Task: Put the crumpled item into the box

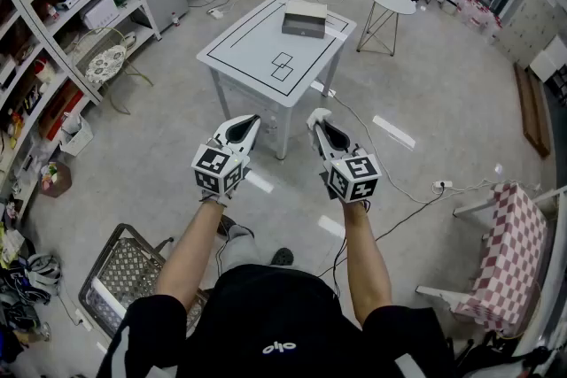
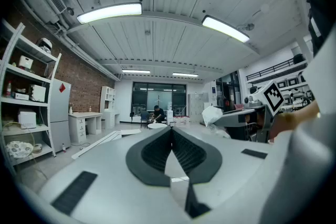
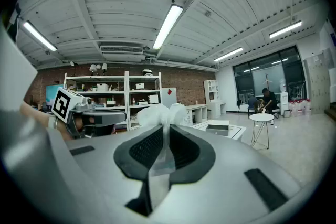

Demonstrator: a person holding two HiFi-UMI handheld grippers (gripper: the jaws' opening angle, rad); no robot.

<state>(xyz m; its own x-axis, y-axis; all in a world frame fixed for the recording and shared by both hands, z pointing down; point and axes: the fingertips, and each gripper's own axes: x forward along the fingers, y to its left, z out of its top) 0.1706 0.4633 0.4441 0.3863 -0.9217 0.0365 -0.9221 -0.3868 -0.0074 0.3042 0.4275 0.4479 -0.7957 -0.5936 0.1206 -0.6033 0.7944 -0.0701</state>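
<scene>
Nearby, the crumpled item [image 3: 156, 113] is pinched in the jaws of the right gripper [image 1: 317, 118], held level, probably for carrying; the left gripper [image 1: 252, 121] is closed on nothing, unneeded. Farther off, the box [image 1: 305, 19] is set on the table [image 1: 244, 57].

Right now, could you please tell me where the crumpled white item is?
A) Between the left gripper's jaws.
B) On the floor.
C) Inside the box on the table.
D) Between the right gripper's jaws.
D: the right gripper view shows the crumpled white item pinched by the right gripper.
</scene>
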